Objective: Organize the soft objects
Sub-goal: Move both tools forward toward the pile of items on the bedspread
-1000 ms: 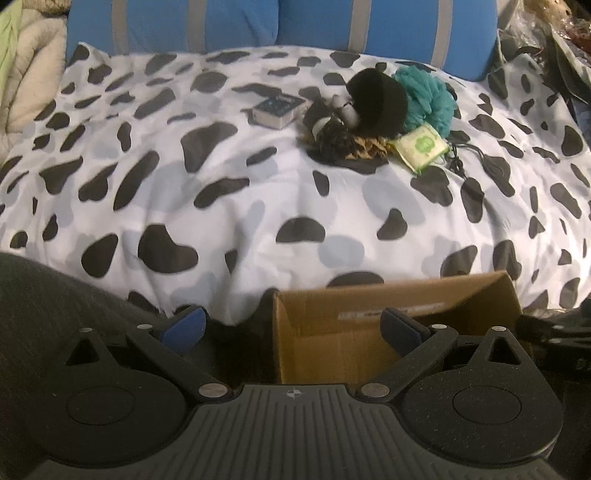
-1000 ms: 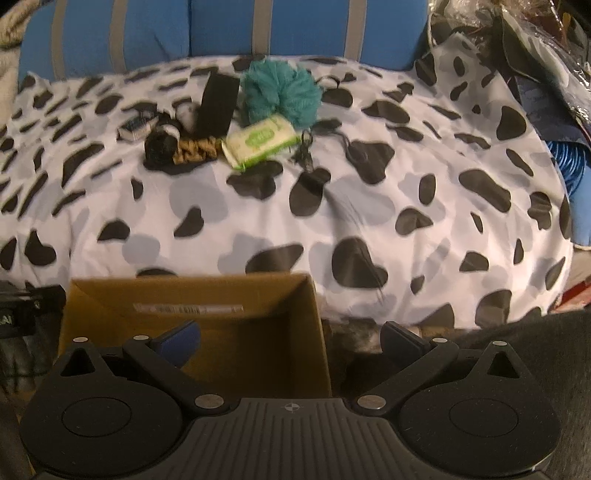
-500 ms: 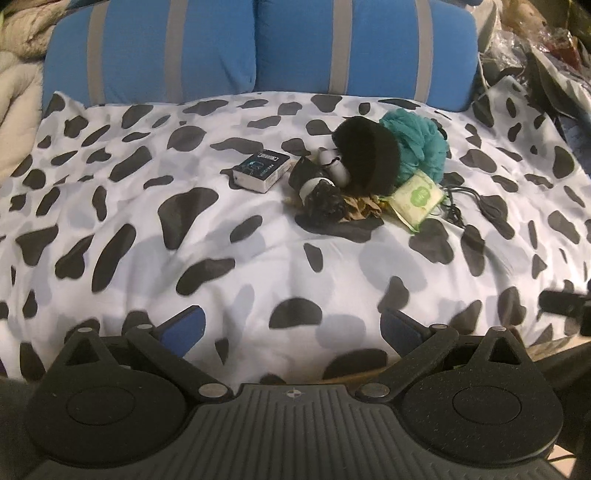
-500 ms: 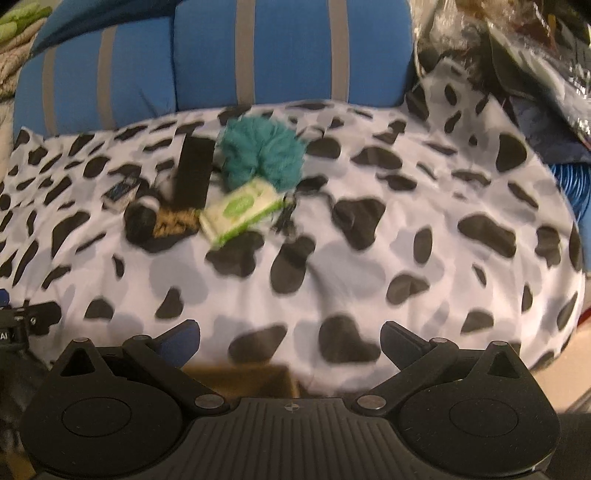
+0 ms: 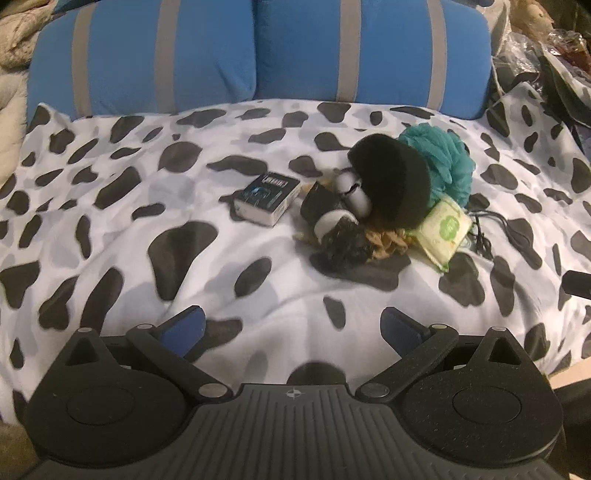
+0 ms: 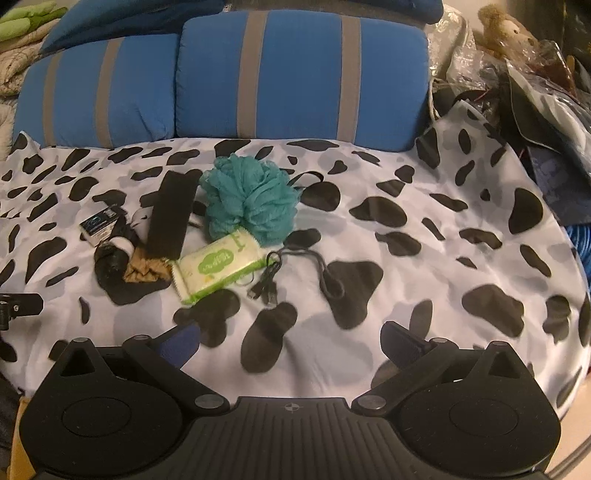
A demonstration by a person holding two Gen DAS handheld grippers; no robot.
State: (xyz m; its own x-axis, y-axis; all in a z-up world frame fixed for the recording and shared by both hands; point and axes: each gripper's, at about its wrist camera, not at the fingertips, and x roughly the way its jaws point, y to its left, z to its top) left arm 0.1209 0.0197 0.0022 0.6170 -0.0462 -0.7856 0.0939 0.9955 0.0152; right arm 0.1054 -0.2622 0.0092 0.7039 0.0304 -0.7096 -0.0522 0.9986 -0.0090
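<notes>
A pile of objects lies on the cow-print bedspread (image 5: 184, 240): a teal mesh bath sponge (image 6: 249, 199) (image 5: 441, 158), a round black soft pad (image 5: 391, 184) seen edge-on in the right wrist view (image 6: 170, 218), a black-and-white rolled sock (image 5: 328, 218), a tan scrunchie (image 5: 384, 242), a green wet-wipes pack (image 6: 218, 267) (image 5: 445, 230), a small boxed item (image 5: 267, 197) and a black cable (image 6: 273, 280). My left gripper (image 5: 291, 328) and right gripper (image 6: 290, 338) are both open and empty, well short of the pile.
Two blue pillows with grey stripes (image 6: 295, 74) line the back of the bed. Cluttered bags and a plush toy (image 6: 502, 29) sit at the right. A cardboard edge (image 6: 16, 435) shows at the bottom left of the right wrist view.
Both grippers have risen and moved forward over the bed. The cardboard box has dropped out of view below them. The pile now appears closer.
</notes>
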